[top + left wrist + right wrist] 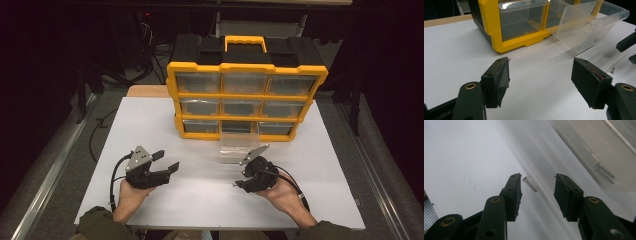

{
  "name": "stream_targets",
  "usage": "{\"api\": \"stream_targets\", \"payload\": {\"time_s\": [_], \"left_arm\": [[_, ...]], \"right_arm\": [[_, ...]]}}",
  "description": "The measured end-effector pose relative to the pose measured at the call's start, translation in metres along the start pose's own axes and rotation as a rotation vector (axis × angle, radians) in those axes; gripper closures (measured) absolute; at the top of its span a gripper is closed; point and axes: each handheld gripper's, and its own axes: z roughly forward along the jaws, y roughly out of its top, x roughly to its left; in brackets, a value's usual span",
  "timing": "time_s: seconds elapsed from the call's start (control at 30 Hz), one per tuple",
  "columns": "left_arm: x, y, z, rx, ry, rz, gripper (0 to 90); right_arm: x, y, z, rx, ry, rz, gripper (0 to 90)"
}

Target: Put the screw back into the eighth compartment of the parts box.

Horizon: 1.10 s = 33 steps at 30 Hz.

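1. Two grippers rest low over the white worktop point(165, 120) in front of the yellow organizer point(246, 95), which we take as our landmark. The left gripper point(167, 161) sits well to the near-left of the organizer, held level in the left hand point(131, 196), its fingers point(499, 80) spread wide with nothing between them. We judge it is merely waiting.

2. One clear drawer point(239, 147) is pulled out of the organizer's bottom row and lies on the worktop just in front of it. A couple of screws lie inside, seen through its wall in the right gripper view.

3. One small screw point(530, 184) lies loose on the worktop, near the drawer on the side away from the organizer. We expect it to be light, stiff, hard and slippery, and liable to roll or skid under a glancing touch. We would pinch it across the shank at mid-length, with the pads squarely on either side.

4. The right gripper point(537, 187), cupped in the right hand point(285, 192) to the near-right of the organizer, tips downward toward the screw. Its fingers point(569, 192) stand apart and straddle the screw, not touching it.
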Motion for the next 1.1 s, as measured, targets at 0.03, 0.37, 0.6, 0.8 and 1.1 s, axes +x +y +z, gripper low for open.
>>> {"api": "stream_targets", "payload": {"time_s": [0.03,0.37,0.6,0.8,1.1], "left_arm": [[0.000,0.000,0.000,0.000,0.000,0.000,31.2],[0.000,0.000,0.000,-0.001,-0.001,0.001,31.2],[0.000,0.000,0.001,0.000,-0.001,0.000,31.2],[0.000,0.000,0.001,0.000,-0.001,-0.002,31.2],[0.000,0.000,0.001,0.003,0.000,0.002,31.2]], "right_arm": [[0.001,0.000,0.001,0.006,-0.004,-0.001,59.5],[0.003,0.002,0.017,0.045,0.001,-0.004,65.6],[0.003,0.003,0.025,0.068,0.009,-0.012,68.6],[0.001,0.005,0.029,0.081,0.013,-0.007,70.1],[0.002,0.005,0.031,0.082,0.005,-0.012,74.0]]}}
